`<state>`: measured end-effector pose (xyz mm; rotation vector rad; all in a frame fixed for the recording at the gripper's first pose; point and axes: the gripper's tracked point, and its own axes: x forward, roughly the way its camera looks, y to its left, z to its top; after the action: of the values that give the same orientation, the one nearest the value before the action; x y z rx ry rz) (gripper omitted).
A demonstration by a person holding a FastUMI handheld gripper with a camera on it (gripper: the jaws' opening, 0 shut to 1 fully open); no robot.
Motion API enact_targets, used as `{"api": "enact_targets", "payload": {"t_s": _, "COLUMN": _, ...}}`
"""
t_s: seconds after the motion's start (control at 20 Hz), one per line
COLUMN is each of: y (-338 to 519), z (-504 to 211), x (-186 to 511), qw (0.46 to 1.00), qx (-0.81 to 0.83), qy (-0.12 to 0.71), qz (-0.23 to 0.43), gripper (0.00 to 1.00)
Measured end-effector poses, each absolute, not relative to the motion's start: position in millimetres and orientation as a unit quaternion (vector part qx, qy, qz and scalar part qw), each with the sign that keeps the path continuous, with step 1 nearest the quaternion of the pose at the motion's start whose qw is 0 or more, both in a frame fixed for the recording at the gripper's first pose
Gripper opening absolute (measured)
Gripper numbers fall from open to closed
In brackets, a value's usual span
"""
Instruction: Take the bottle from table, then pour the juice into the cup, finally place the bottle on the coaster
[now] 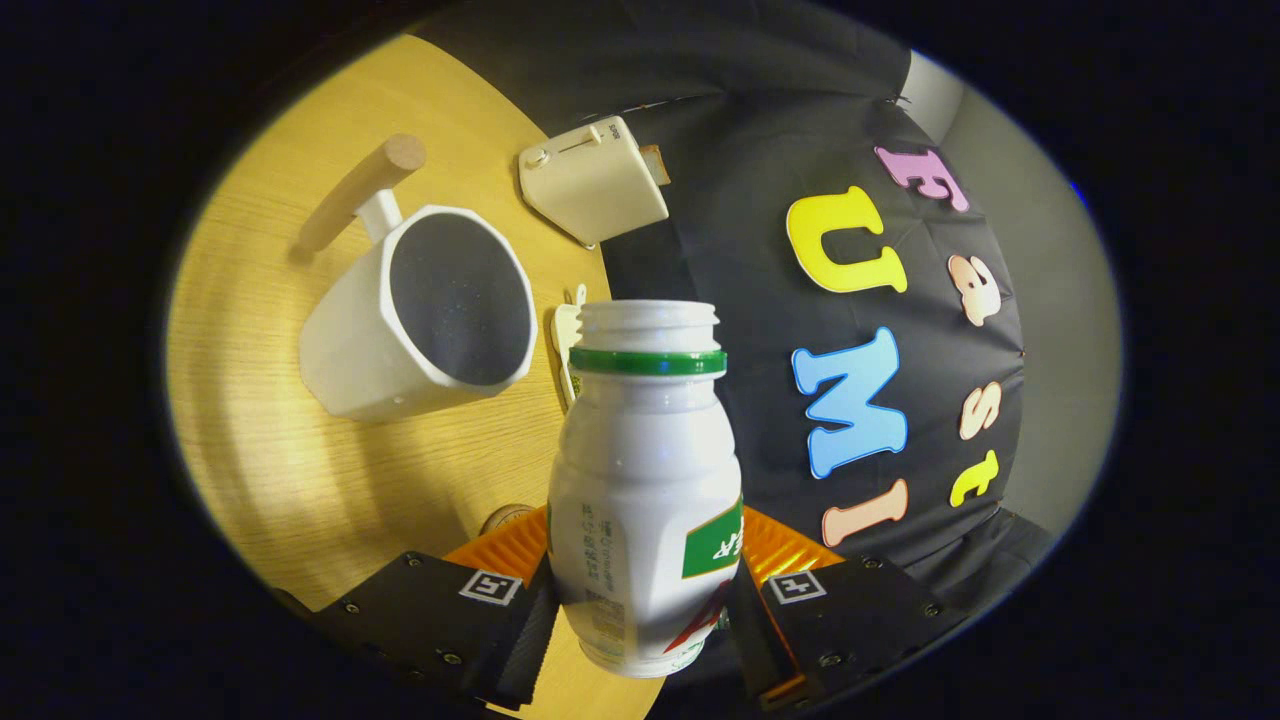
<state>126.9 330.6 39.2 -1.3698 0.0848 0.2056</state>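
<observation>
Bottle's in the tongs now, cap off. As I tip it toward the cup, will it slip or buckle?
The bottle looks glossy, so it may slide between the tongs clamped on its lower body. Thin plastic probably flexes under pressure. Its open neck could spill early toward the cup.

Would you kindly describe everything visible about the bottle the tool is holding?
The bottle is small, white, plastic-looking, with a rounded shoulder, a green ring below a threaded neck, and a green and red label on its side. Its cap is off and the mouth is open. It sits between the tool's two fingers, which press on its lower body from both sides. It is lifted above the wooden table, its mouth pointing forward, with the white cup ahead and to one side. Any contents are hidden.
</observation>
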Motion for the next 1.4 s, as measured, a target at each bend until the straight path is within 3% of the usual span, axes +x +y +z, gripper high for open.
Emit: {"api": "enact_targets", "payload": {"t_s": 1.4, "y": 335, "z": 63, "x": 134, "qw": 0.67, "qx": -0.741, "qy": -0.014, "qz": 0.05, "gripper": 0.74}}
